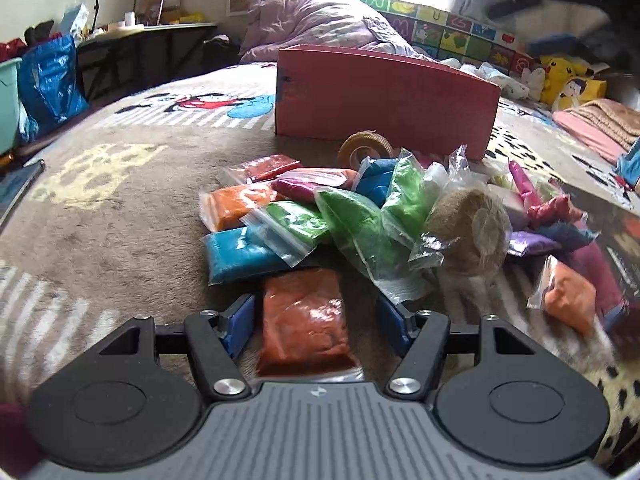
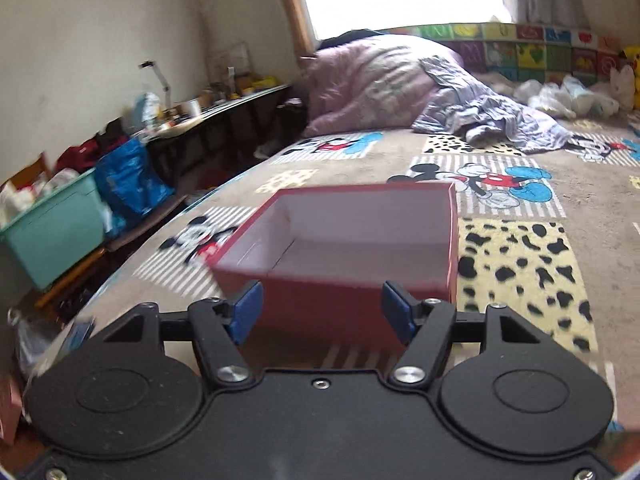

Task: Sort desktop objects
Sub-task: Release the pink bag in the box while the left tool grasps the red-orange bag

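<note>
In the left wrist view, a pile of small zip bags of coloured clay [image 1: 352, 216] lies on the cartoon-print blanket, with two rolls of jute twine [image 1: 468, 228] among them. A red-orange bag [image 1: 304, 320] lies flat between the blue pads of my left gripper [image 1: 316, 306]; the jaws stand open and the pads do not press on it. Behind the pile stands the red cardboard box [image 1: 380, 100]. In the right wrist view, my right gripper [image 2: 322, 294] is open with nothing between its fingers, just before the near wall of the same box [image 2: 320, 308], whose white inside looks bare.
A bed covered by the patterned blanket [image 2: 520, 264] bears everything. A pink quilt [image 2: 372, 80] and crumpled clothes [image 2: 500, 116] lie at the back. A teal bin [image 2: 52, 224] and a blue bag [image 2: 128, 184] stand off the left edge. Plush toys [image 1: 568, 80] sit far right.
</note>
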Demonstrator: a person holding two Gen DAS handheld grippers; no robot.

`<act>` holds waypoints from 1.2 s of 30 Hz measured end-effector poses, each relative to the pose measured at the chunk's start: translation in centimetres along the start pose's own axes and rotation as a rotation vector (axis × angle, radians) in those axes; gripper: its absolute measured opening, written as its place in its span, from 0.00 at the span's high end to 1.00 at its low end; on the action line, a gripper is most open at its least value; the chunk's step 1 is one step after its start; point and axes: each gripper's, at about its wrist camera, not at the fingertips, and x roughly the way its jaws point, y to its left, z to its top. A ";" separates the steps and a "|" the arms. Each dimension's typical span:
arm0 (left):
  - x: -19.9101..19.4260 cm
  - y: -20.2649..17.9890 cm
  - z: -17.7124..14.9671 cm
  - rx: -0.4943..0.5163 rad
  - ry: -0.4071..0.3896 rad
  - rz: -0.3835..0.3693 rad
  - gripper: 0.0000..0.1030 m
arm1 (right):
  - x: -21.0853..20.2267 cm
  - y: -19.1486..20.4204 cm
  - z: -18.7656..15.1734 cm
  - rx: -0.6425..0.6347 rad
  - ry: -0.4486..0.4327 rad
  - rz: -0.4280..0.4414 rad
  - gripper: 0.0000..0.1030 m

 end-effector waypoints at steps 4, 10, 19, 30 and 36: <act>-1.0 1.2 -0.6 0.013 -0.019 0.066 0.37 | -2.7 1.1 -5.6 -0.099 0.013 0.010 0.36; -1.9 3.0 -0.8 -0.008 -0.060 0.101 0.37 | -4.1 1.7 -13.6 -0.285 0.077 -0.030 0.36; -0.6 3.9 -0.1 0.004 -0.053 0.017 0.37 | -3.3 2.7 -18.3 -0.424 0.112 -0.083 0.36; -1.4 2.6 -1.0 0.105 -0.002 -0.111 0.37 | -4.8 4.0 -19.6 -0.402 0.176 -0.064 0.36; -1.0 2.0 -0.8 0.103 -0.028 -0.056 0.37 | -4.3 4.8 -20.2 -0.440 0.109 -0.097 0.33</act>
